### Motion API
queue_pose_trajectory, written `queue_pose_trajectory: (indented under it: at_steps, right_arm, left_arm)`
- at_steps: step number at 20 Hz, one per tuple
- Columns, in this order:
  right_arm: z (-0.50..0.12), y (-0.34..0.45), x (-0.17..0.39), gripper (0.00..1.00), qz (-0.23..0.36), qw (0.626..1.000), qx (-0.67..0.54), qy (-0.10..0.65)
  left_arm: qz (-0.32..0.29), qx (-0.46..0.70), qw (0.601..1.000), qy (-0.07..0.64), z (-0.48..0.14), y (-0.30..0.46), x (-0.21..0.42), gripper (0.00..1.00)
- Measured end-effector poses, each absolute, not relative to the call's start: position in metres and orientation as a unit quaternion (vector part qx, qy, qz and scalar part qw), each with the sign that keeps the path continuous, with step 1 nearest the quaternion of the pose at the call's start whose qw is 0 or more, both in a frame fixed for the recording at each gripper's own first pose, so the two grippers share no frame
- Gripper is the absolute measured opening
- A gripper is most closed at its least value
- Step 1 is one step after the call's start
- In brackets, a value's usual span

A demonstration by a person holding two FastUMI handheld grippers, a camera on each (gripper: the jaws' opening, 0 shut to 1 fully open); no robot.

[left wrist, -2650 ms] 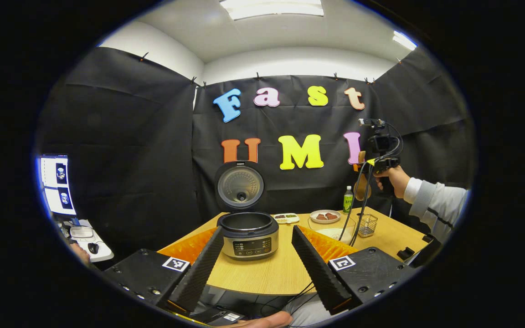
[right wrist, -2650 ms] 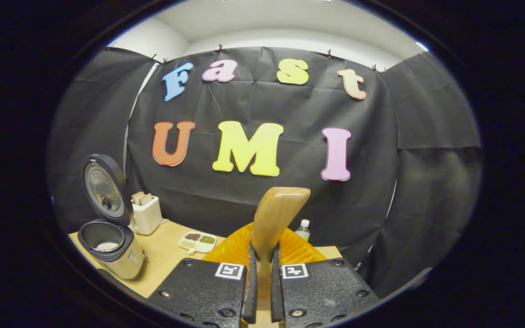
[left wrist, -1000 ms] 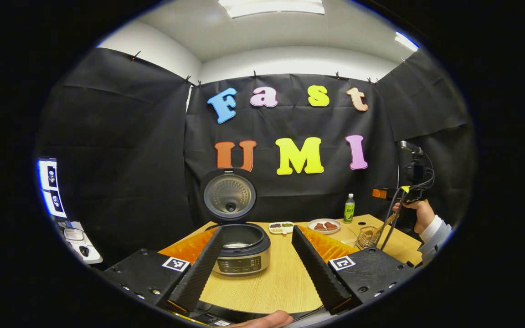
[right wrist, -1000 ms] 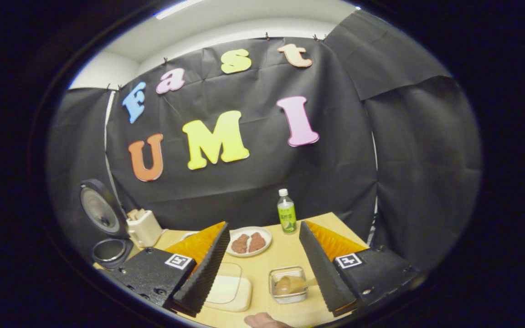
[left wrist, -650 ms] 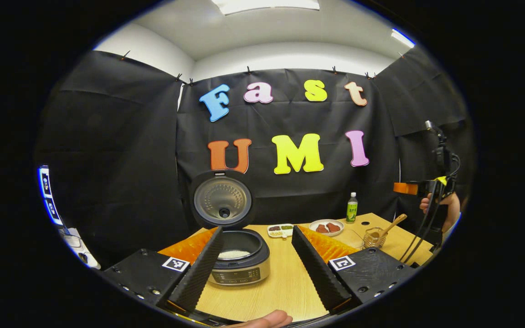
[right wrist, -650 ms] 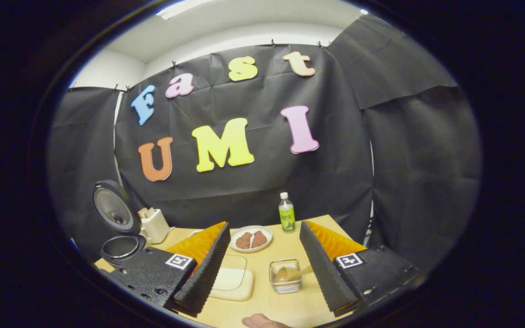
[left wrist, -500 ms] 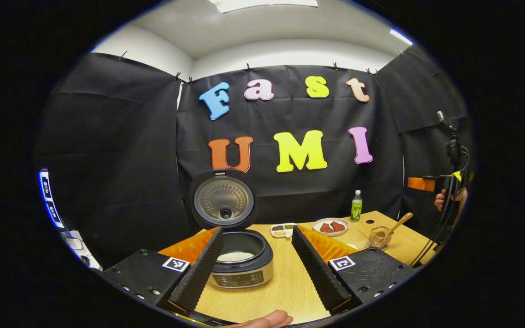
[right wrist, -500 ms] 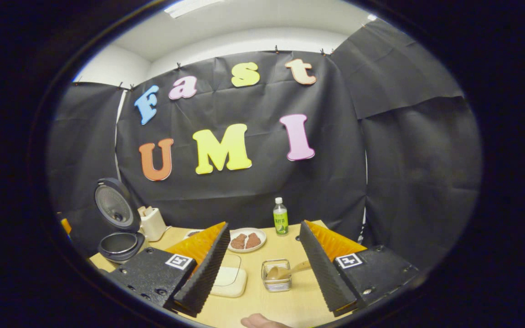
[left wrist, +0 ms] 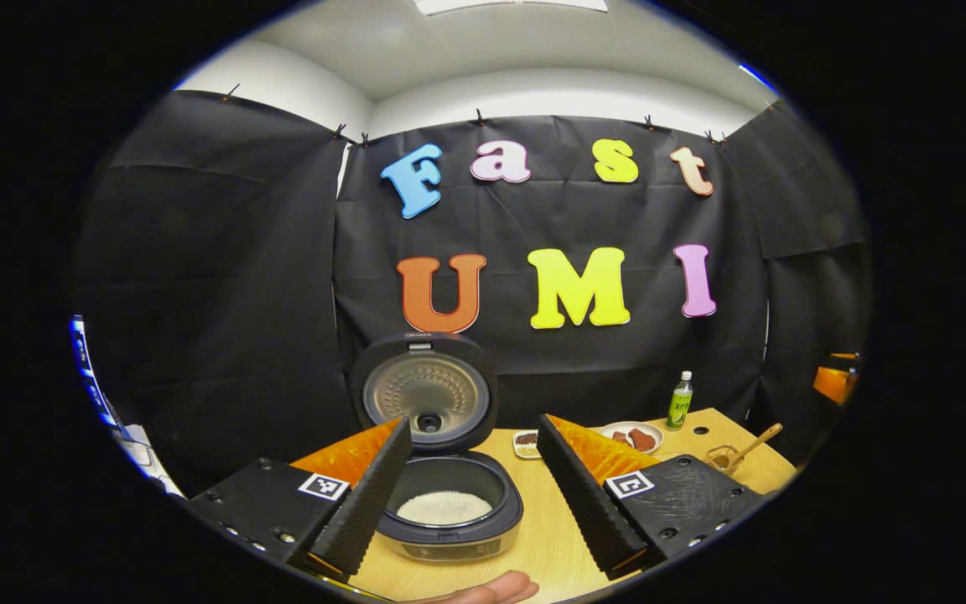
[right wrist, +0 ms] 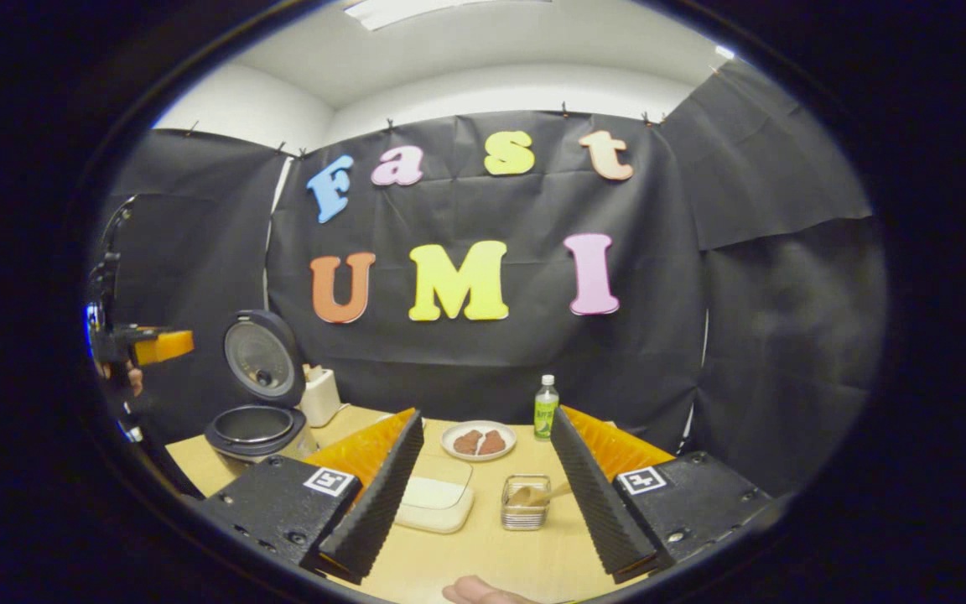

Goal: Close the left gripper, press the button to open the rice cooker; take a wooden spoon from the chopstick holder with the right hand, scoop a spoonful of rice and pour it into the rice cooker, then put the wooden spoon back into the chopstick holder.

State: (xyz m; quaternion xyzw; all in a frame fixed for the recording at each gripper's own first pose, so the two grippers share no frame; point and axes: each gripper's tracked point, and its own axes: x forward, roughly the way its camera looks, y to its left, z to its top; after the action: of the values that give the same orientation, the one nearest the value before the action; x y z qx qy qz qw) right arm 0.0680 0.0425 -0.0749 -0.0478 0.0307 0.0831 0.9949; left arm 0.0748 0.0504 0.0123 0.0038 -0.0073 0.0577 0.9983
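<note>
One wooden spoon [right wrist: 540,496] rests in one chopstick holder [right wrist: 524,513], both grippers empty

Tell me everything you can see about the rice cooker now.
The rice cooker stands on the wooden table. Its round lid is open, standing nearly upright behind the pot and showing a dimpled metal inner plate with a small dark knob low on it. The dark-rimmed pot holds a low layer of white rice. The body looks like brushed metal. Neither gripper touches it.
</note>
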Motion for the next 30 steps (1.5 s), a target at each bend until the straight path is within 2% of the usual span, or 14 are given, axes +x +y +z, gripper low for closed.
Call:
queue_pose_trajectory:
  at_steps: [10, 12, 16, 18, 21, 22, 23, 24, 25, 26, 28, 29, 30]
  right_arm:
    - [-0.086, 0.017, 0.072, 1.0, 0.043, 0.998, -0.034, 0.015]
    - [-0.089, 0.017, 0.072, 1.0, 0.044, 0.998, -0.034, 0.016]
    - [-0.092, 0.005, 0.076, 1.0, 0.04, 0.998, -0.042, 0.015]
    - [-0.089, 0.002, 0.076, 1.0, 0.042, 0.998, -0.038, 0.011]
    - [-0.092, -0.007, 0.078, 1.0, 0.035, 0.999, -0.034, 0.009]
    - [-0.093, -0.008, 0.078, 1.0, 0.035, 0.999, -0.036, 0.008]
    - [-0.094, -0.008, 0.078, 1.0, 0.035, 0.999, -0.039, 0.008]
    - [-0.097, -0.007, 0.079, 1.0, 0.036, 0.998, -0.041, 0.01]
    - [-0.101, -0.004, 0.079, 1.0, 0.039, 0.998, -0.043, 0.012]
    - [-0.103, -0.002, 0.08, 1.0, 0.044, 0.998, -0.043, 0.014]
    - [-0.112, 0.004, 0.082, 1.0, 0.053, 0.998, -0.039, 0.025]
    - [-0.113, 0.006, 0.083, 1.0, 0.055, 0.997, -0.036, 0.028]
    - [-0.113, 0.007, 0.083, 1.0, 0.056, 0.997, -0.036, 0.029]
  left_arm:
    - [0.081, 0.009, 0.996, -0.034, 0.053, 0.097, 0.163, 0.96]
    - [0.1, 0.004, 0.994, -0.038, 0.058, 0.116, 0.181, 0.96]
    - [0.09, -0.04, 0.994, -0.056, 0.078, 0.125, 0.214, 0.96]
    - [0.106, -0.034, 0.992, -0.058, 0.085, 0.134, 0.23, 0.96]
    - [0.126, 0.003, 0.987, -0.099, 0.104, 0.139, 0.253, 0.94]
    - [0.124, 0.005, 0.986, -0.112, 0.109, 0.136, 0.261, 0.83]
    - [0.124, 0.007, 0.985, -0.117, 0.107, 0.134, 0.269, 0.94]
    - [0.124, 0.004, 0.986, -0.113, 0.103, 0.134, 0.279, 0.94]
    - [0.125, -0.001, 0.987, -0.104, 0.096, 0.134, 0.289, 0.84]
    - [0.135, 0.002, 0.986, -0.103, 0.092, 0.14, 0.296, 0.93]
    - [0.154, 0.009, 0.983, -0.102, 0.088, 0.157, 0.309, 1.0]
    - [0.156, 0.001, 0.984, -0.09, 0.081, 0.163, 0.317, 0.95]
    - [0.157, -0.013, 0.985, -0.077, 0.075, 0.168, 0.323, 0.96]
